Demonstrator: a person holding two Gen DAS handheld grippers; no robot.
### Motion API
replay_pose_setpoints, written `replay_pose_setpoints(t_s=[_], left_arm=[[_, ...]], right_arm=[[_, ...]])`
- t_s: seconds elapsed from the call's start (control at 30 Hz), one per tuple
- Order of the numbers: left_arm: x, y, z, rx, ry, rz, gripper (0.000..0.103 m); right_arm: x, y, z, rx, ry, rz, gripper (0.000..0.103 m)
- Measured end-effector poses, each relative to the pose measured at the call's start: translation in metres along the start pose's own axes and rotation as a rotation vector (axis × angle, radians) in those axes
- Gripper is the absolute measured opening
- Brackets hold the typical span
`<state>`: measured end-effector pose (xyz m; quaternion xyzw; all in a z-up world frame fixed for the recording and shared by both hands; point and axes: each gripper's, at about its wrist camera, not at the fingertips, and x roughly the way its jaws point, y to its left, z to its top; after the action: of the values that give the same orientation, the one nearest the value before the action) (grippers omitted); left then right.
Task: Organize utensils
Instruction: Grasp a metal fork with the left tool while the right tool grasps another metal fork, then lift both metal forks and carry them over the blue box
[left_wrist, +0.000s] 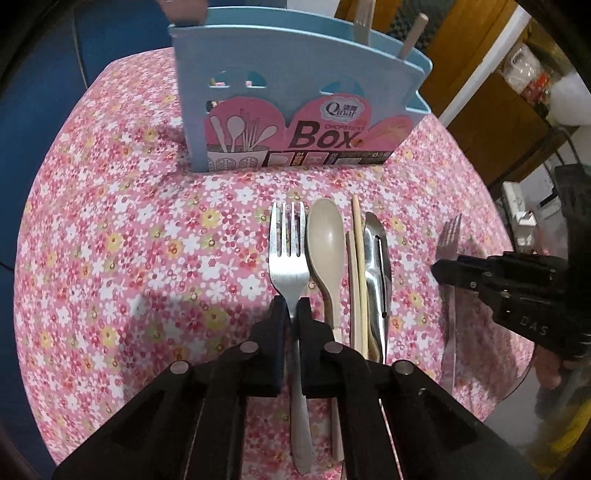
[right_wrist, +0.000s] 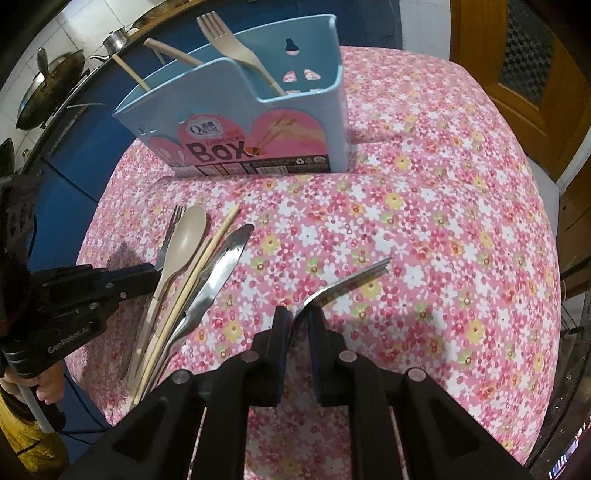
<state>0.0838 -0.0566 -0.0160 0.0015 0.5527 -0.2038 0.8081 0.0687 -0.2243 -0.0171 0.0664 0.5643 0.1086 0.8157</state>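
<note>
Utensils are lying in a row on the flowered tablecloth (left_wrist: 110, 229) in front of the blue chopsticks box (left_wrist: 295, 110), which is standing at the far edge of the cloth and which I am using as my landmark. Inside the box, a beige plastic fork (right_wrist: 236, 48) and some pale sticks (right_wrist: 162, 50) are leaning against its walls. On the near side of the box I am seeing a steel fork (left_wrist: 290, 266), then a beige spoon (left_wrist: 327, 243), a pair of wooden chopsticks (left_wrist: 358, 273) and a steel knife-like piece (left_wrist: 376, 266), all lying side by side with their heads pointing toward the box. My left gripper (left_wrist: 291, 310) is clenching on the neck of that steel fork, its pads pressing on either side of the handle while the fork is resting flat on the cloth. Farther to the right of the box, my right gripper (right_wrist: 297, 317) is gripping a second steel fork (right_wrist: 347, 282) by its neck, the tines sticking out beyond the fingers and angling above the cloth, well apart from the row.
</note>
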Motion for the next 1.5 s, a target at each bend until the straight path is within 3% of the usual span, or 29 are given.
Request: replay_pose_setpoints(t_s=[0.2, 0.57, 0.73, 0.97, 1.17, 1.5], left_arm=[[-0.009, 0.015, -0.016, -0.022, -0.015, -0.014, 0.004], [-0.004, 0.007, -0.012, -0.015, -0.038, -0.01, 0.004], [-0.024, 0.022, -0.025, -0.044, -0.119, -0.089, 0.003], [-0.067, 0.017, -0.038, 0.006, -0.31, -0.104, 0.003], [-0.103, 0.011, -0.042, 0.055, -0.489, -0.083, 0.003], [-0.13, 0.011, -0.026, 0.062, -0.595, -0.082, 0.003]], right_arm=[[0.001, 0.005, -0.003, -0.023, -0.03, 0.034, 0.01], [0.011, 0.02, 0.006, -0.049, 0.014, -0.01, 0.01], [-0.001, 0.02, -0.004, -0.054, -0.069, 0.034, 0.007], [-0.039, 0.037, -0.015, -0.11, -0.272, 0.041, 0.004], [-0.071, 0.046, -0.014, -0.148, -0.423, -0.016, 0.003], [-0.101, 0.052, -0.007, -0.153, -0.575, -0.077, 0.003]])
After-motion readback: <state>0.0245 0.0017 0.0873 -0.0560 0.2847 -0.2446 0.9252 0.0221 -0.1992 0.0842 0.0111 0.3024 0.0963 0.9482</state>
